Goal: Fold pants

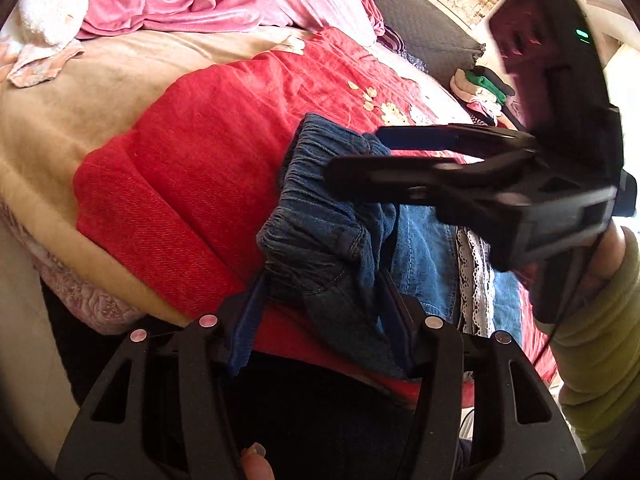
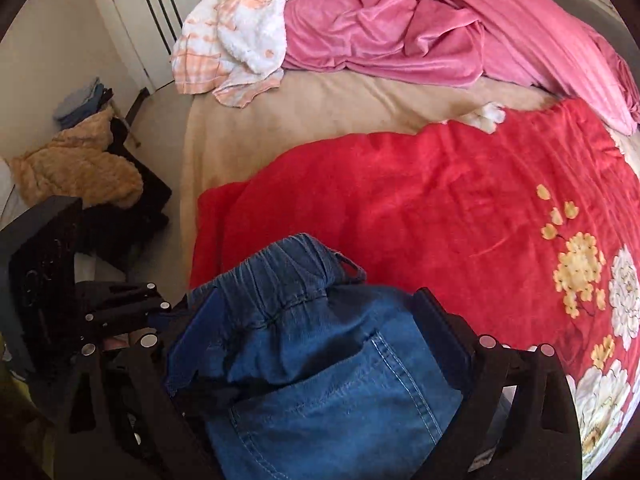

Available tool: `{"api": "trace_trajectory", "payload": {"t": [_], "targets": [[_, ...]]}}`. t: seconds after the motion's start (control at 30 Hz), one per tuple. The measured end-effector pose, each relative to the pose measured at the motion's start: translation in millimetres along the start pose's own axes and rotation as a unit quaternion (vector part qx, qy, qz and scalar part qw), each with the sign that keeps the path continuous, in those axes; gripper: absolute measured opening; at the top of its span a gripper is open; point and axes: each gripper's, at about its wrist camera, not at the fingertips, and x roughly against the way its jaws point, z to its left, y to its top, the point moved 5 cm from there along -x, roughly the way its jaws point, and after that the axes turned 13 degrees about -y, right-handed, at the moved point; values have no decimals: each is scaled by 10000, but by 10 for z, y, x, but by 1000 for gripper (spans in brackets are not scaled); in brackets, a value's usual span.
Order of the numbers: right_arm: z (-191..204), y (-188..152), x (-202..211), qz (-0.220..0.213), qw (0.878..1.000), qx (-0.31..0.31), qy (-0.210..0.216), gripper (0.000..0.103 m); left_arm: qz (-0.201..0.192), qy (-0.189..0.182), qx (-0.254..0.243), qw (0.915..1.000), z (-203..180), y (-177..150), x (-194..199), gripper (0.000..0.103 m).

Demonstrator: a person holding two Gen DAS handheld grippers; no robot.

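The jeans (image 2: 304,364) are bunched over the red blanket (image 2: 420,216) at the near edge of the bed (image 1: 100,92), elastic waistband uppermost. The left gripper (image 1: 324,312) has denim between its half-spread fingers; whether the pads press on it I cannot tell. The right gripper (image 2: 316,344) straddles the waistband, fingers wide, seemingly bearing on the cloth. A pink sheet (image 2: 420,28) lies beyond.

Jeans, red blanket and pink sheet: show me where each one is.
jeans (image 2: 320,384), right wrist view, on the back pocket panel.
red blanket (image 2: 420,208), right wrist view, on its plain middle.
pink sheet (image 2: 400,28), right wrist view, on the crumpled folds.
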Motion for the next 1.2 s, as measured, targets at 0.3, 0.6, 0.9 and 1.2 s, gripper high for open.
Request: {"api": "trace_trajectory", "payload": {"t": [0.3, 0.6, 0.9, 1.2], "targets": [[85, -27, -162, -100, 9964, 89, 841, 50, -42, -76, 37, 10000, 7, -10, -3, 47], [-224, -261, 609, -1120, 9823, -478, 1423, 35, -273, -218, -64, 9994, -169, -11, 154, 74], [-541, -600, 1150, -1673, 9731, -871, 1322, 35, -76, -912, -205, 9956, -701, 67, -60, 60], [-1072, -1166, 1526, -2044, 9644, -1468, 807, 52, -46, -1306, -764, 9885, -1438, 4, -263, 52]]}}
